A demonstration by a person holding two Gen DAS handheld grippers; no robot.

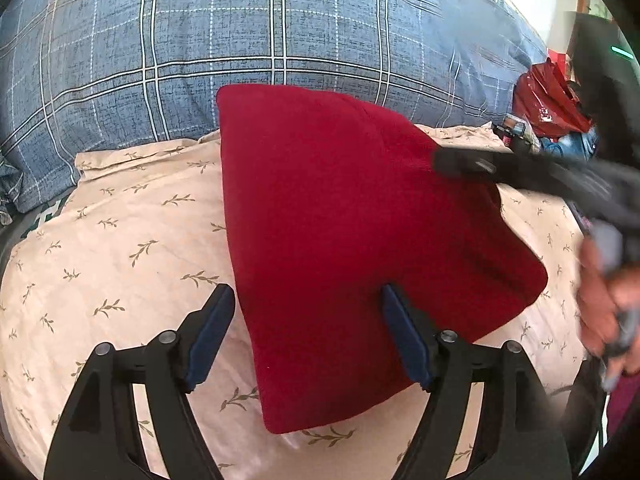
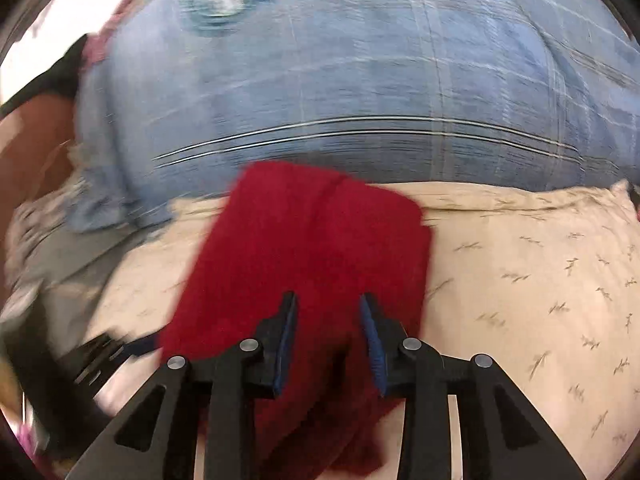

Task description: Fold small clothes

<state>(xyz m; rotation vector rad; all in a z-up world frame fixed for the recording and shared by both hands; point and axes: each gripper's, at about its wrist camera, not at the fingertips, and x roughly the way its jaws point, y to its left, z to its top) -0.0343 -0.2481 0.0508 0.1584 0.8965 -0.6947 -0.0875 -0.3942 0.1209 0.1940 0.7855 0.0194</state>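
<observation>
A dark red garment [image 1: 344, 240] lies folded in a rough rectangle on a beige leaf-print sheet [image 1: 132, 248]. My left gripper [image 1: 308, 292] is open, hovering over the garment's near left edge, one finger on each side of that edge. My right gripper [image 2: 328, 300] is open over the same red garment [image 2: 304, 248], empty; this view is motion-blurred. The right gripper also shows in the left wrist view [image 1: 480, 164], blurred, over the garment's right side.
A blue plaid duvet [image 1: 240, 40] is bunched behind the sheet. A red plastic bag [image 1: 548, 104] and clutter sit at the far right. My hand [image 1: 608, 300] is at the right edge.
</observation>
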